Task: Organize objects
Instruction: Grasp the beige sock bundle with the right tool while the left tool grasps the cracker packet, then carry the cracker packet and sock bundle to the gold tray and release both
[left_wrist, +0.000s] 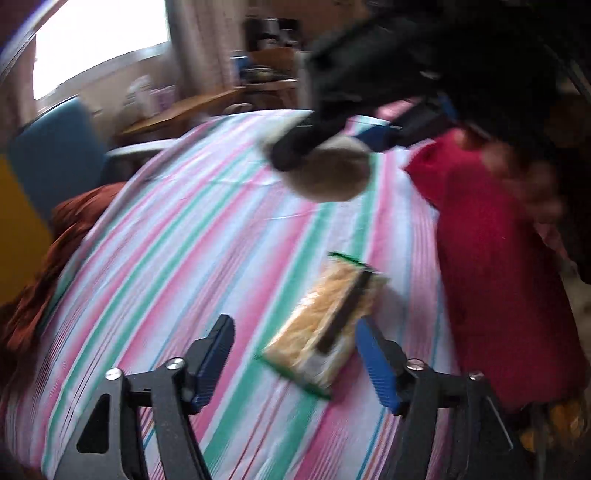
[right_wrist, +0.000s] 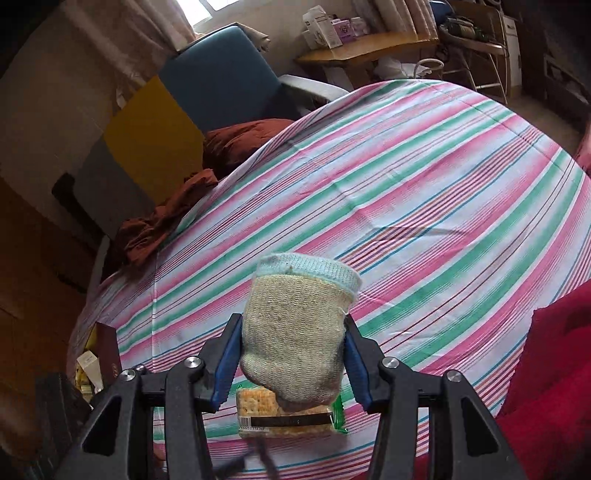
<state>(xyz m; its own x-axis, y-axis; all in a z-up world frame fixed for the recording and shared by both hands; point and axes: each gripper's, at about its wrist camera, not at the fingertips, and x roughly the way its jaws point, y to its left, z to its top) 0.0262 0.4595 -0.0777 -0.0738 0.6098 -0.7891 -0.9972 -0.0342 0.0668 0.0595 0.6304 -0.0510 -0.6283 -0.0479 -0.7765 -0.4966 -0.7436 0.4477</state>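
Observation:
My right gripper (right_wrist: 291, 354) is shut on a beige knitted sock (right_wrist: 295, 325) with a light blue cuff and holds it above the striped bedsheet (right_wrist: 406, 184). In the left wrist view that gripper (left_wrist: 325, 144) and the sock (left_wrist: 332, 173) hang over the far part of the bed. A clear cracker packet (left_wrist: 325, 325) with green ends lies flat on the sheet (left_wrist: 184, 258); it also shows under the sock in the right wrist view (right_wrist: 284, 417). My left gripper (left_wrist: 295, 354) is open and empty, just short of the packet.
A red cloth (left_wrist: 498, 277) lies on the bed's right side. A rust-brown blanket (right_wrist: 177, 210) is bunched at the left edge. A blue chair (right_wrist: 221, 81) and a wooden shelf (right_wrist: 365, 48) with boxes stand beyond. Boxes (right_wrist: 99, 358) sit on the floor at left.

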